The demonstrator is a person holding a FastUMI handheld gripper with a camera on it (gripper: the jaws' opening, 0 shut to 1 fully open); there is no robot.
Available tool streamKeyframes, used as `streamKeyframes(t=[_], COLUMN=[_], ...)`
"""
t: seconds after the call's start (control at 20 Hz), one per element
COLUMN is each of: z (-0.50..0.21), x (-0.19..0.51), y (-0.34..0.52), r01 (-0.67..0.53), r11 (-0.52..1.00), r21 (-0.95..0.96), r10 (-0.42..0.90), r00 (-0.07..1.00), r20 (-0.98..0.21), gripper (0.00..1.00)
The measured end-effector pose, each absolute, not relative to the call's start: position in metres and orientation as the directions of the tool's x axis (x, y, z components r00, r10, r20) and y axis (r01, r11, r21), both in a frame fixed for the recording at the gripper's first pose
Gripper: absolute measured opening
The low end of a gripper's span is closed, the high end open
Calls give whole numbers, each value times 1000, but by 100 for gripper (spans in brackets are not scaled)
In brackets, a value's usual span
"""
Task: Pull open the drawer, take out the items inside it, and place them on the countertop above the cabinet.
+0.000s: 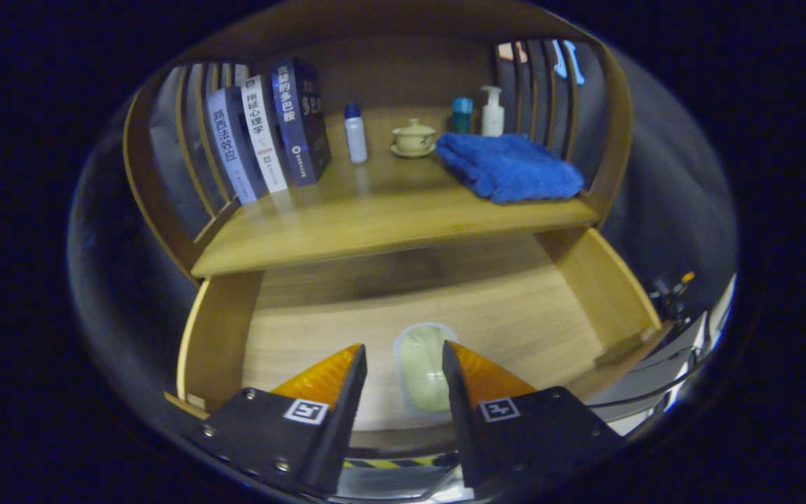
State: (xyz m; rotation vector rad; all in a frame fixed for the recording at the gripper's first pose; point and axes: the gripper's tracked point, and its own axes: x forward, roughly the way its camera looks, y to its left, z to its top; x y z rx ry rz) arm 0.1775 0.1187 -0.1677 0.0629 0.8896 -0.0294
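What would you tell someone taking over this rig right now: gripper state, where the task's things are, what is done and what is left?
Gripper: open, fingers on either side of the pale green item, not pressing on it.
Drawer: already pulled open; the pale green item lies on its floor near the front.
Countertop: holds three books, a white bottle, a lidded cup, a teal container, a pump bottle and a folded blue towel.
Done: drawer opened.
Left: close on the item, lift it out and set it on a bare part of the countertop, probably in front of the books.

Blue towel (511, 166), orange-and-black gripper (403, 364), seemingly pale green pouch (425, 369) in tan wooden drawer (515, 308).
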Motion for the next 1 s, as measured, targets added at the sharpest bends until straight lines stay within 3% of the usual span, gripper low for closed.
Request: streamKeyframes(t=[0.2,0.45,0.75,0.9,1.0], z=[-198,-193,-208,-218,-222], x=[182,196,194,194,197], y=[107,103,76,86,87], r01=[27,12,-48,-76,-79], r11=[999,1000,983,986,985], r21=[-32,-27,-175,-149,-153], r10=[-41,-29,-126,-94,-95], r00=[546,552,515,490,494], r20=[-837,-833,-848,-867,-864], gripper=[62,62,62,62,18])
